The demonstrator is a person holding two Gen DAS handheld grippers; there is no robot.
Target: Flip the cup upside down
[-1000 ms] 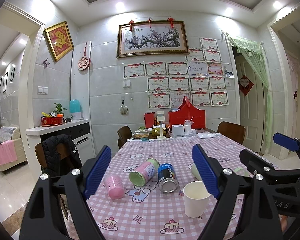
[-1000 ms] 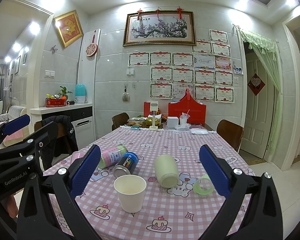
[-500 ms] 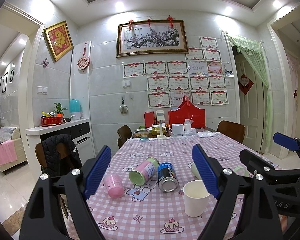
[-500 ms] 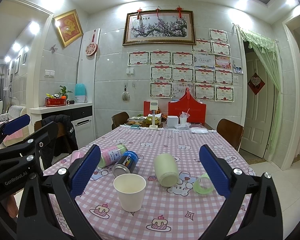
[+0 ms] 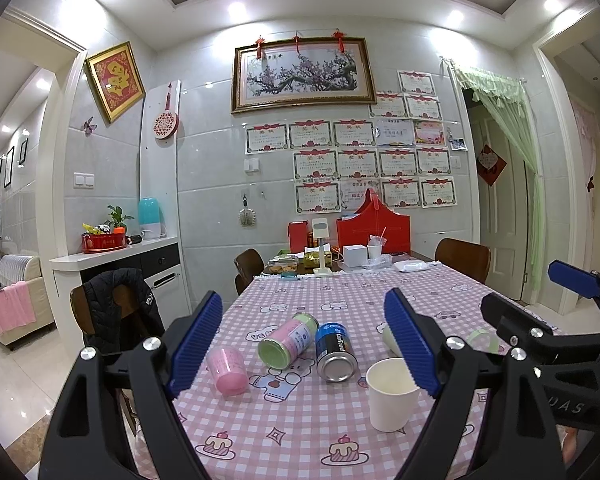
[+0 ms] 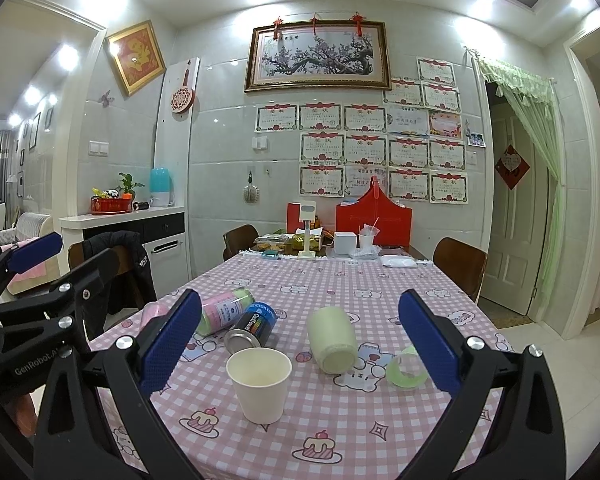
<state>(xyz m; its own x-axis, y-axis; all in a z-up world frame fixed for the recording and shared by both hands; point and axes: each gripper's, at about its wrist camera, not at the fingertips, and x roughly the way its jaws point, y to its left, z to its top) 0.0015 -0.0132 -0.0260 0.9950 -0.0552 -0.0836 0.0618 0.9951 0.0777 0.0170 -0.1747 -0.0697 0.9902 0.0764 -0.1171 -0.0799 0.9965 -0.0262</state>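
Observation:
A white paper cup (image 6: 259, 386) stands upright, mouth up, near the front of the pink checked table (image 6: 380, 292). In the left wrist view the cup (image 5: 392, 398) sits partly behind the right blue pad. My right gripper (image 6: 300, 342) is open and empty, hovering above and in front of the cup. My left gripper (image 5: 304, 346) is open and empty, held over the table's front left. The right gripper also shows at the right of the left wrist view (image 5: 540, 320).
Lying on the table are a pink cup (image 5: 227, 370), a pink-and-green jar (image 5: 288, 340), a blue can (image 5: 335, 352), a pale green cup (image 6: 332, 340) and a green tape roll (image 6: 406, 368). Boxes and clutter stand at the far end. Chairs surround the table.
Both grippers have stayed nearly still; the view has barely shifted. The cup has not moved.

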